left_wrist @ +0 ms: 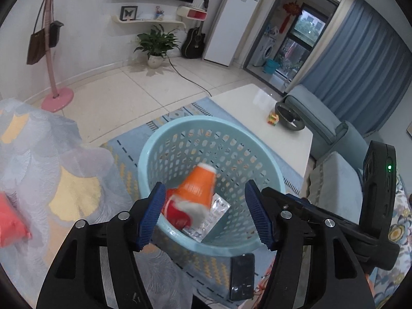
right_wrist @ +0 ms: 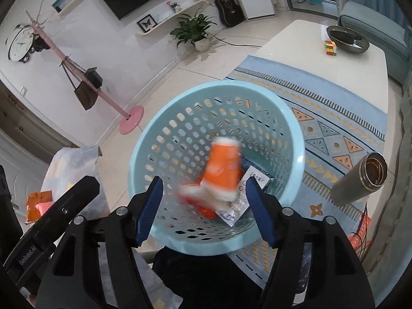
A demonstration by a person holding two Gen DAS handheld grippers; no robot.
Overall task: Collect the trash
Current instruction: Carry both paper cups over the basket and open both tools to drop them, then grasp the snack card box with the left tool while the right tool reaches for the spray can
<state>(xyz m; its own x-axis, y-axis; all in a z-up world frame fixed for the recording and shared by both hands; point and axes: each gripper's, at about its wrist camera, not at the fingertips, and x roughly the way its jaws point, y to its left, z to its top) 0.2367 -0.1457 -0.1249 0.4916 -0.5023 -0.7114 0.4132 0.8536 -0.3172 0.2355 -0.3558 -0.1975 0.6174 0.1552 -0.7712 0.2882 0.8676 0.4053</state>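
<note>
A light blue perforated basket [left_wrist: 157,139] [right_wrist: 293,126] stands on the rug below both grippers. Inside it an orange paper cup [left_wrist: 199,184] [right_wrist: 221,164], blurred and upside down, lies over a red can [left_wrist: 177,212] and a clear foil packet [left_wrist: 213,217] [right_wrist: 231,212]. My left gripper [left_wrist: 206,213] is open and empty above the basket's near rim. My right gripper [right_wrist: 204,208] is open and empty above the near rim too. The right gripper's body [left_wrist: 378,206] shows at the right of the left wrist view.
An orange snack packet [right_wrist: 36,203] and a red packet [left_wrist: 10,221] lie on a patterned cloth at the left. A metal flask [right_wrist: 360,177] and a black phone [left_wrist: 240,276] lie near the basket. A white coffee table [right_wrist: 322,77] holds a cube and a dark bowl.
</note>
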